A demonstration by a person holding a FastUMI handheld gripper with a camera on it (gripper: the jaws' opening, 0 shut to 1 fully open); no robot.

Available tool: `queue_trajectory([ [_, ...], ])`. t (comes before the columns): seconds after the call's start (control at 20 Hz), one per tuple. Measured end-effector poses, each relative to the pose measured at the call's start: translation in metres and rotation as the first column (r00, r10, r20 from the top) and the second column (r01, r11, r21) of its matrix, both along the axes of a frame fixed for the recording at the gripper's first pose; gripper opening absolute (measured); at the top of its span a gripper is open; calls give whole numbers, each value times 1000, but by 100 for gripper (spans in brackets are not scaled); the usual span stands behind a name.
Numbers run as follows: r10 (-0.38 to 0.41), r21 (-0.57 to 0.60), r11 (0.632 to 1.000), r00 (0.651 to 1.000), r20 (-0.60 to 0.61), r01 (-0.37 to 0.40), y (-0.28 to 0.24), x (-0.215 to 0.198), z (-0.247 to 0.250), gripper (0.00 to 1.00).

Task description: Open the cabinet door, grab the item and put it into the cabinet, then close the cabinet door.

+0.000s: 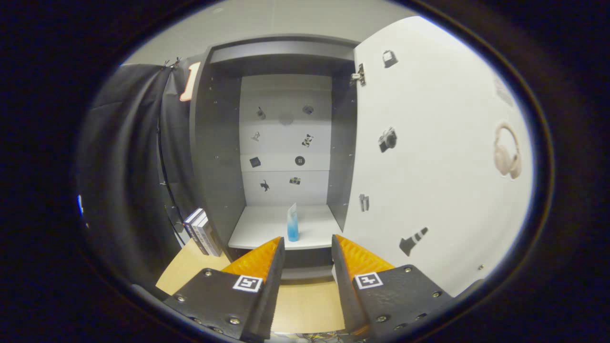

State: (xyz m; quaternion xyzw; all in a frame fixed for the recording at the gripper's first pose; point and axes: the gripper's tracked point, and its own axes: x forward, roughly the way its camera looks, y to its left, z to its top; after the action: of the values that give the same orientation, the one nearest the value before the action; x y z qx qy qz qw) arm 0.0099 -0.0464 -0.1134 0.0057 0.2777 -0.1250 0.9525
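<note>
On the wooden table [305,309] ahead of us stands the cabinet [214,157], its door [443,157] swung wide to the right. We see a blue bottle [292,224] upright on the cabinet's shelf [259,228], just beyond our fingertips. Our gripper [308,252] is spread apart and holds nothing, and some books [202,232] lean beside the cabinet's left wall.

Cabinet [281,143] mouth open ahead of parted gripper [308,247], door [429,157] swung wide rightward, blue tube [292,224] upright on shelf's front, books [202,232] beside left wall.

The tube [292,223] is standing on the cabinet [214,157] shelf, just beyond the parted fingers [259,259]; the door [429,157] is hanging open right, books [202,232] left.
</note>
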Motion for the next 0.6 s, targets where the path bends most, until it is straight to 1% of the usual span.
queue_trajectory([
  [0.35,-96,-46,994,991,98,101,-37,-84,48,56],
  [0.6,-192,-71,977,975,114,201,-71,-152,70,56],
])
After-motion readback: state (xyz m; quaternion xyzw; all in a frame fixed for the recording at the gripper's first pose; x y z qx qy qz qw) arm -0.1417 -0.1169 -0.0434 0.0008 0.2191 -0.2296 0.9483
